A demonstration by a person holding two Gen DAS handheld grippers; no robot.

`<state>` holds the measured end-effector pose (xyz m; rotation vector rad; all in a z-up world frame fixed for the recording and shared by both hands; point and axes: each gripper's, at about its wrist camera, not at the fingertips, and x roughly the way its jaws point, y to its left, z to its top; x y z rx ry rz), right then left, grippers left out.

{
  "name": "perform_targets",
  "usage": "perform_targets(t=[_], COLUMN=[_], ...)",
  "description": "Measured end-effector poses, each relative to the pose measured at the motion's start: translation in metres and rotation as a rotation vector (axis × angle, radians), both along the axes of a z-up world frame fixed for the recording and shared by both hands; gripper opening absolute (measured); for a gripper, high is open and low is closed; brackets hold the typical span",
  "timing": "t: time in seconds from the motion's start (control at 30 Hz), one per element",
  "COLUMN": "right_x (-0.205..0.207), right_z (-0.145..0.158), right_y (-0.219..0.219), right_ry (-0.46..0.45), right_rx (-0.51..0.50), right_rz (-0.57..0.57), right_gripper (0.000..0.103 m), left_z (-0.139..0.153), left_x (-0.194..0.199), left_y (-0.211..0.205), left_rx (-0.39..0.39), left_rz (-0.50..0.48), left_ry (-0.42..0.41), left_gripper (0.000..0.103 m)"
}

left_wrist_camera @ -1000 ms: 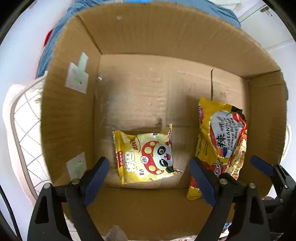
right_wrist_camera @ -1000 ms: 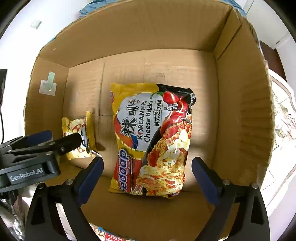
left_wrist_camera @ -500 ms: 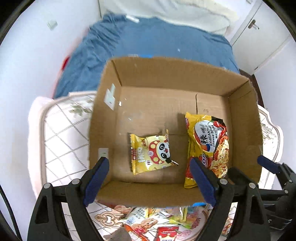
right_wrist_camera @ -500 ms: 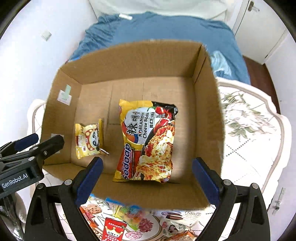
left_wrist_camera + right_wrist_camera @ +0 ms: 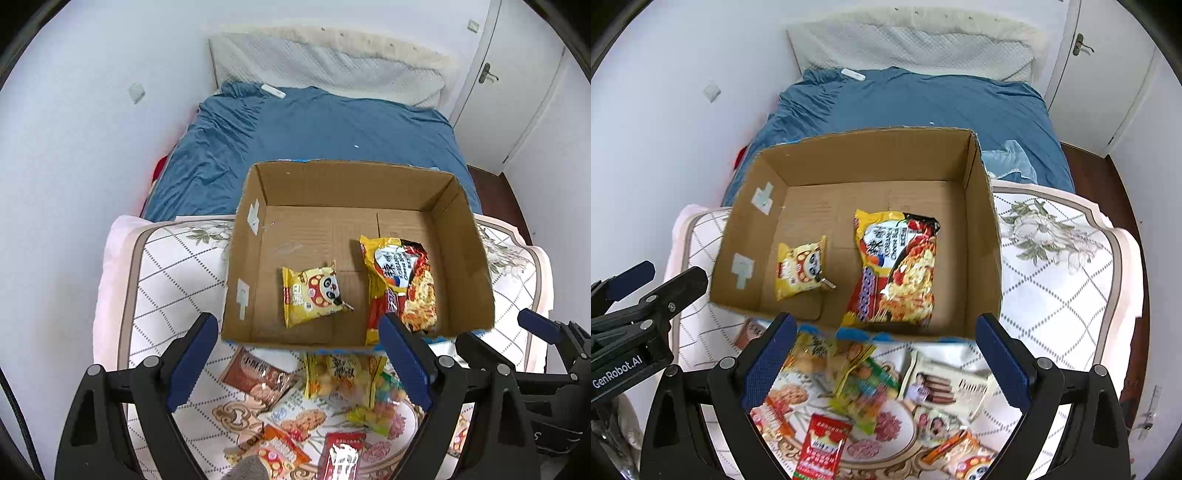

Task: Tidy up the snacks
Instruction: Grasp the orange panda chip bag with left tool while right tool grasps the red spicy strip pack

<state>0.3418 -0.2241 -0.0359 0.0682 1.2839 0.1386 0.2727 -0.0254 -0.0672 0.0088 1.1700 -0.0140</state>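
Both grippers, left gripper (image 5: 299,363) and right gripper (image 5: 882,363), gape wide, holding nothing.
Cardboard box (image 5: 984,258) holds noodle packet (image 5: 897,266) beside panda snack (image 5: 799,266).

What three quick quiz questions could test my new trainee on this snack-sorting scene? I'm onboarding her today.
1. True or false: the cardboard box holds three packets.
2. Which lies nearer the box's taped wall: A) the noodle packet or B) the panda snack?
3. Fill in: both the left gripper and the right gripper are ____ and hold nothing.

Key: 1 false, it holds two; 2 B; 3 open.
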Motion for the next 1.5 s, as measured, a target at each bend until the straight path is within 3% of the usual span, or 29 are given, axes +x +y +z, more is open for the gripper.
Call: perform_targets(t=[0.2, 0.5, 0.77, 0.8, 0.87, 0.9, 0.97, 1.03, 1.2, 1.37, 1.5], right_x=[-0.056, -0.145, -0.156, -0.154, -0.155, -0.156, -0.157, -0.159, -0.163, -0.163, -0.157], right_z=[-0.009, -0.11, -0.169, -0.176, -0.192, -0.196, -0.196, -0.194, -0.19, -0.191, -0.194], right_y=[0.004, 0.034, 0.073, 0.076, 0.081, 0.083, 0.085, 0.082, 0.05, 0.028, 0.014], right_ry=[0.072, 0.38, 0.498, 0.514, 0.556, 0.556, 0.536, 0.527, 0.52, 0.549, 0.576], right_rx=[0.065, 0.198, 0.185, 0.175, 0.15, 0.129, 0.081, 0.078, 0.044, 0.084, 0.131], right_rz=[-0.009, -0.022, -0.001, 0.0, 0.009, 0.018, 0.048, 0.075, 0.048, -0.004, -0.049], right_gripper=[0.099, 0.099, 0.097, 0.095, 0.082, 0.081, 0.066, 0.059, 0.058, 0.058, 0.059], left_z=[-0.001, -0.076, -0.115, -0.119, -0.124, -0.127, -0.132, -0.138, -0.162, -0.195, -0.219], left_x=[-0.051, -0.13, -0.132, -0.132, -0.129, -0.126, -0.124, -0.121, -0.115, -0.116, -0.117], left_y=[0.007, 0.049, 0.069, 0.07, 0.069, 0.067, 0.064, 0.059, 0.037, 0.012, 0.002], left_rx=[-0.005, 0.047, 0.156, 0.158, 0.177, 0.178, 0.181, 0.18, 0.197, 0.203, 0.234], left_rz=[0.012, 0.059, -0.069, -0.087, -0.133, -0.159, -0.202, -0.247, -0.386, -0.518, -0.566], left_ry=[0.005, 0.181, 0.258, 0.261, 0.275, 0.284, 0.306, 0.332, 0.418, 0.532, 0.576], left_gripper=[0.089, 0.089, 0.089, 0.089, 0.089, 0.089, 0.089, 0.089, 0.089, 0.089, 0.089])
